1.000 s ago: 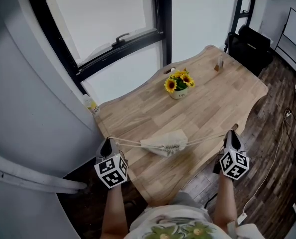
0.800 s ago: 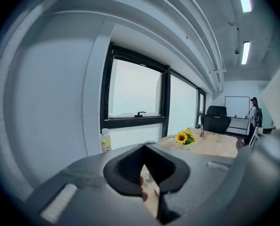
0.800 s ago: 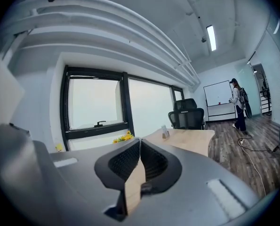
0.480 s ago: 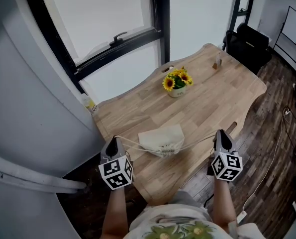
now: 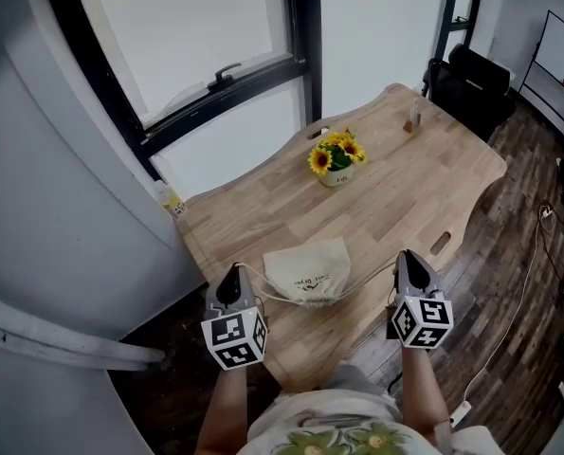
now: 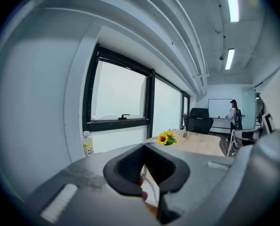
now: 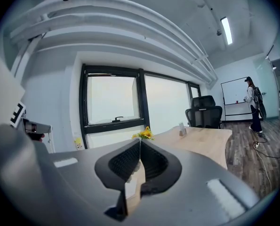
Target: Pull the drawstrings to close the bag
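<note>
A cream drawstring bag (image 5: 310,271) lies on the wooden table (image 5: 405,192) near its front edge, its mouth gathered toward me. A white drawstring (image 5: 263,287) runs slack from the bag's left side to my left gripper (image 5: 230,275), which is shut on it; the cord (image 6: 152,192) shows between the jaws in the left gripper view. The other drawstring (image 5: 372,275) sags from the bag's right side to my right gripper (image 5: 405,259), shut on its end. In the right gripper view the gripper (image 7: 140,150) has its jaws pressed together. Both grippers hover at the table's front edge, either side of the bag.
A pot of sunflowers (image 5: 336,162) stands mid-table, with a small bottle (image 5: 414,119) at the far end. A plastic bottle (image 5: 172,199) sits by the window on the left. A black office chair (image 5: 476,79) stands beyond the table. A person (image 7: 252,102) stands far off by a whiteboard.
Both grippers have moved inward toward the bag and closer to me. The drawstrings, taut a second ago, now hang slack, and the bag has settled flat on the table.
</note>
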`<act>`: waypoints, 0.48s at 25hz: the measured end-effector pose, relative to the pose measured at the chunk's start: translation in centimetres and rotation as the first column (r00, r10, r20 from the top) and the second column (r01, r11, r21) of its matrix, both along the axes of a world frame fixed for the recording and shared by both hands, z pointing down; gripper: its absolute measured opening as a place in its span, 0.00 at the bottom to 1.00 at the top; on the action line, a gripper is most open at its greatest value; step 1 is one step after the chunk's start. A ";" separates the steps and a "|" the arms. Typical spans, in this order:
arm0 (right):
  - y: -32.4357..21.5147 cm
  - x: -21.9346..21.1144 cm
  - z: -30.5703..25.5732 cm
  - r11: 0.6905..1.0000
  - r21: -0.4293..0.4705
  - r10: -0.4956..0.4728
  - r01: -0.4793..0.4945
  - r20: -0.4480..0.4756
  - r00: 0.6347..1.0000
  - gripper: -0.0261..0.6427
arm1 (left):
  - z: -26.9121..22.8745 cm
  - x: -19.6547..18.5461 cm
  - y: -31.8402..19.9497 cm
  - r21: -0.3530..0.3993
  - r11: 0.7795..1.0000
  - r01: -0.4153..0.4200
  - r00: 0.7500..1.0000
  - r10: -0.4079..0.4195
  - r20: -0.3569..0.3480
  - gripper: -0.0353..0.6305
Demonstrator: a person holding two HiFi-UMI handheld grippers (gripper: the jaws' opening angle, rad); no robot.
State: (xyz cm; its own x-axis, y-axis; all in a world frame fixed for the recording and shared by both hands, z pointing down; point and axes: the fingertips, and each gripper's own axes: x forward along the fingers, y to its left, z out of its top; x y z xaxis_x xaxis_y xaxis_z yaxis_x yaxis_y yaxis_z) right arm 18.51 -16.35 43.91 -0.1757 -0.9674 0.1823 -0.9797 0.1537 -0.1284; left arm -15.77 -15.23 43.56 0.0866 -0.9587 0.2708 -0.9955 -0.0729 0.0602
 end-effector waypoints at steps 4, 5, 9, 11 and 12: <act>0.4 -1.7 0.0 0.999 -0.001 -0.045 0.045 -0.003 0.999 0.05 | -0.1 0.9 0.3 0.005 1.000 -0.026 1.000 0.026 -0.002 0.06; 0.4 -2.0 0.1 0.999 -0.003 -0.053 0.053 -0.004 0.999 0.05 | -0.1 1.2 0.3 0.006 0.999 -0.033 0.999 0.033 -0.001 0.06; 0.6 -2.8 0.3 0.997 -0.009 -0.071 0.071 -0.009 0.997 0.05 | -0.1 2.0 0.5 0.004 0.999 -0.052 0.999 0.052 -0.004 0.06; 0.7 -3.1 0.3 0.997 -0.008 -0.077 0.077 -0.014 0.997 0.05 | 0.0 2.1 0.6 0.005 0.998 -0.057 0.998 0.057 -0.003 0.06; 0.7 -3.2 0.3 0.997 -0.007 -0.080 0.079 -0.015 0.997 0.05 | 0.0 2.2 0.6 0.005 0.998 -0.059 0.998 0.059 -0.002 0.06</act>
State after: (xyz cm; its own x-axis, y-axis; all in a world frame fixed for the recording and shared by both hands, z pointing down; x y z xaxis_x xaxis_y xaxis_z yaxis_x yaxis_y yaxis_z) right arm 15.32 -15.63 44.18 -0.2492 -0.9494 0.1913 -0.9663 0.2305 -0.1146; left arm -13.55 -14.58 43.54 0.1441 -0.9532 0.2657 -0.9893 -0.1322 0.0619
